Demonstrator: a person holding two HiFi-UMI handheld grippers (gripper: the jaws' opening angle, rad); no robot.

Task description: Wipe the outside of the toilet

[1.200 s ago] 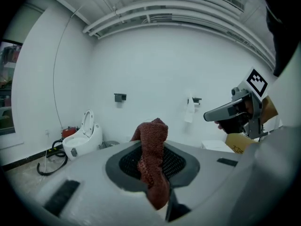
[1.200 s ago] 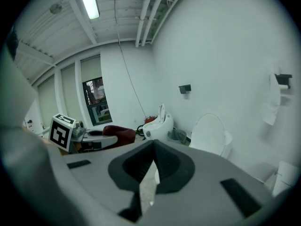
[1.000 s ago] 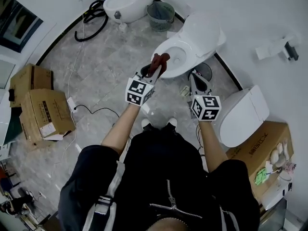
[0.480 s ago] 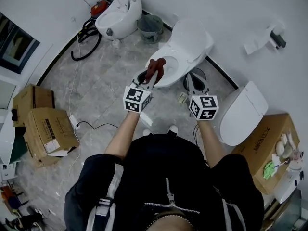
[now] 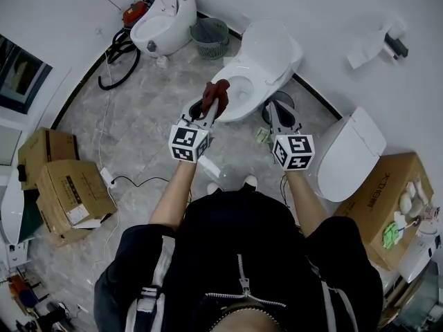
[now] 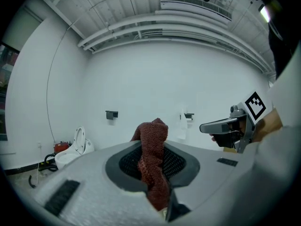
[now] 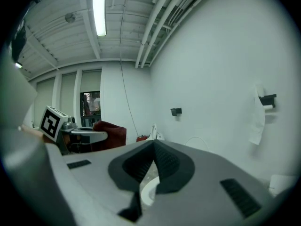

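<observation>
In the head view, the left claw is closed on a dark red cloth, which shows over the front edge of the white toilet. I cannot tell if the cloth touches the rim. The toilet stands on the grey floor with its lid up against the wall. The right claw is just beside the bowl, at its right front. A second toilet and a basket stand further away by the wall.

In the left gripper view, the jaws pinch the cloth, and its free end stands up past the tips.

In the right gripper view, the jaws meet at the tips and hold nothing; the white rim shows below them.
</observation>
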